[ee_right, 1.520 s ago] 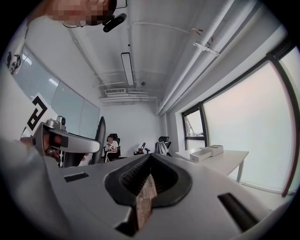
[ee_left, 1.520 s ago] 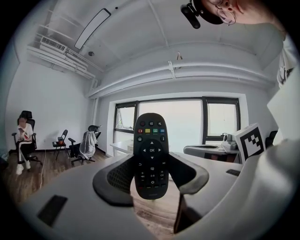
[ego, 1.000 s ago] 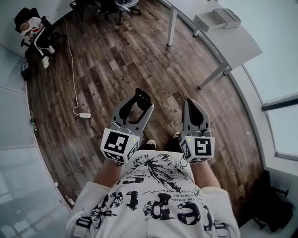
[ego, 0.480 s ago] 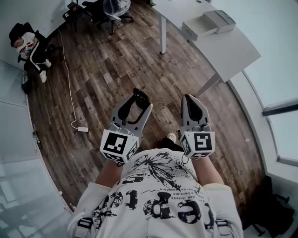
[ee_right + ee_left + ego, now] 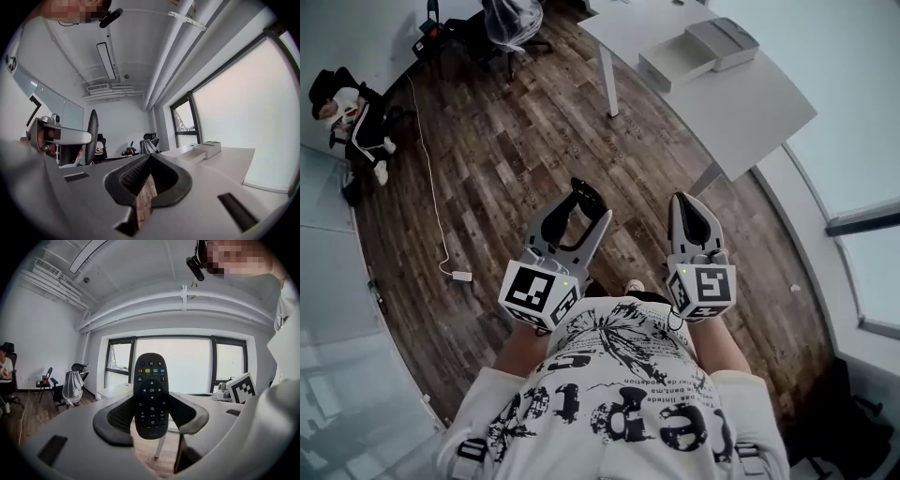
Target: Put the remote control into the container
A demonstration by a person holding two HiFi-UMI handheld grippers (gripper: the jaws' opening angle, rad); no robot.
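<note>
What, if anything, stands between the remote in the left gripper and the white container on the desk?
Nothing visible does. The left gripper is shut on the remote control, held in the air above the wood floor. The white container lies on the desk ahead, and only floor shows between them.

Count:
- 2 grippers: left gripper (image 5: 579, 211), right gripper (image 5: 691, 208)
- 1 remote control (image 5: 151, 397)
- 1 tabletop (image 5: 750, 103) at 1 o'clock
- 2 white boxes on it: open container (image 5: 675, 66), closed box (image 5: 724, 42)
- 3 chairs, 10 to 12 o'clock: covered chair (image 5: 511, 21), bare chair (image 5: 436, 33), occupied chair (image 5: 326, 82)
- 1 seated person (image 5: 352, 108)
- 1 floor cable (image 5: 427, 178)
</note>
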